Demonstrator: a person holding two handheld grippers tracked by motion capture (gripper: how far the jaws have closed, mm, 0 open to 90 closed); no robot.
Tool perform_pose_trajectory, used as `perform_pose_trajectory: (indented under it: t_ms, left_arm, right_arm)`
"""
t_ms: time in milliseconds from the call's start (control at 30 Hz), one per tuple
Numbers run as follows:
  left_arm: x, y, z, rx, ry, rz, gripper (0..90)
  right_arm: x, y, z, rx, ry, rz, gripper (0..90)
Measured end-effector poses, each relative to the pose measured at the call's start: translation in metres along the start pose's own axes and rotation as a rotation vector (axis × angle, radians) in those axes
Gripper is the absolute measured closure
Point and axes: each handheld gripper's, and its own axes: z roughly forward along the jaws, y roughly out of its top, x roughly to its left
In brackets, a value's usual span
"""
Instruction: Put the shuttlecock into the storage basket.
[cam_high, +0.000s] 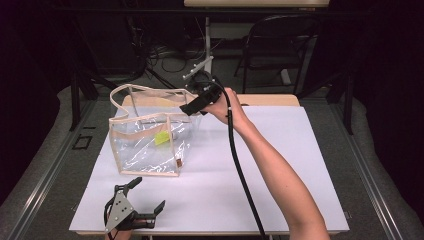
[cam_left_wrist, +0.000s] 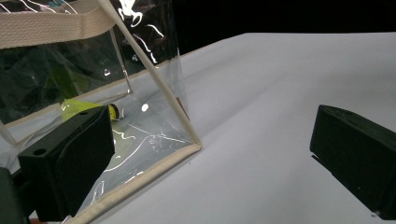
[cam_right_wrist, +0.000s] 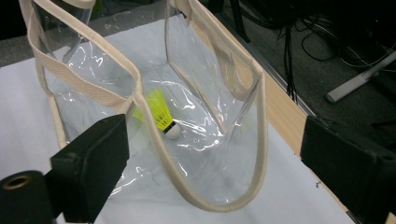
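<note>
Right gripper view: right gripper (cam_right_wrist: 210, 154) gaping, empty, above clear plastic tote bag with beige trim (cam_right_wrist: 252, 116); yellow shuttlecock (cam_right_wrist: 159, 113) lying inside. Risk: snagging a handle, tipping the bag. Left gripper (cam_high: 145, 197) open too.

A: What's cut off in the high view?

B: The left gripper (cam_high: 146, 199) sits at the bottom edge, so the hand holding it is mostly out of frame. The right forearm runs off the bottom too, with its cable.

A: And the shuttlecock (cam_high: 162, 137)?

B: From above it's just a small yellow blur behind the bag's (cam_high: 145, 150) glare; you can't make out its cork. In the left gripper view the near jaw covers most of it, leaving a yellow sliver (cam_left_wrist: 77, 106).

A: The right gripper view?

B: The bag's left side and top run past the frame, and both jaws are cropped at the bottom. The shuttlecock's skirt (cam_right_wrist: 158, 109) is partly behind a handle strap.
</note>
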Motion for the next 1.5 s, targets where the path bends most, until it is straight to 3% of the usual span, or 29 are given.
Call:
perform_pose_trajectory:
  t_ms: [733, 1500]
  left_arm:
    - [0.001, -0.001, -0.003, -0.001, -0.004, 0.009, 0.0]
    - [0.000, -0.001, -0.003, 0.001, -0.004, 0.012, 0.0]
  right_arm:
    - [0.007, -0.045, -0.030, -0.042, -0.004, -0.014, 0.4]
    - [0.028, -0.119, -0.061, -0.069, -0.023, -0.027, 0.3]
